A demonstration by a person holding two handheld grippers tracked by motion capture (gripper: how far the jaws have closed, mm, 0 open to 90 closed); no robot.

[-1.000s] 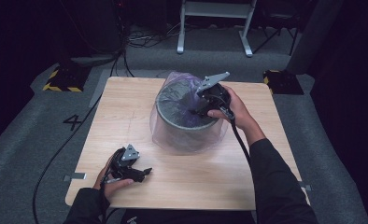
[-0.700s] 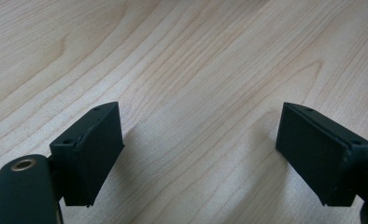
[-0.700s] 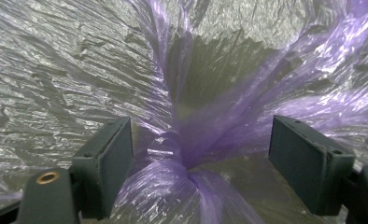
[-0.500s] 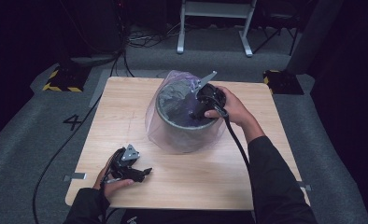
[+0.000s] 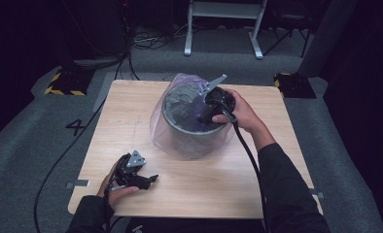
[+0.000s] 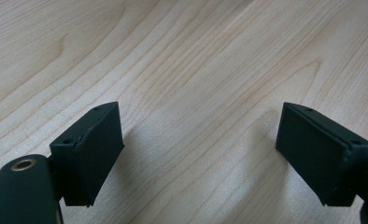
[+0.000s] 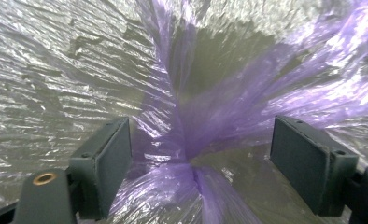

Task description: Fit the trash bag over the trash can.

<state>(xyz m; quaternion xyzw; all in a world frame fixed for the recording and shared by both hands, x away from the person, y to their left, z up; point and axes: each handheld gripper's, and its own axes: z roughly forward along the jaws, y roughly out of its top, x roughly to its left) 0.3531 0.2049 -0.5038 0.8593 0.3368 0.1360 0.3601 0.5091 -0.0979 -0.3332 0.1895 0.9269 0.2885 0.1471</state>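
1 gripper (image 5: 210,112) deeper in bin (image 5: 189,133), jaws open

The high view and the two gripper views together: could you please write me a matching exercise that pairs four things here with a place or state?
Things:
1. left gripper
2. right gripper
3. purple bag
4. bin

Places or states:
A. lines the bin and hangs down over its outside
B. stands in the middle of the wooden table
C. jaws open, low over bare wood at the near edge
D. jaws open, down inside the bin, with gathered plastic between them

Pairs: 1-C, 2-D, 3-A, 4-B
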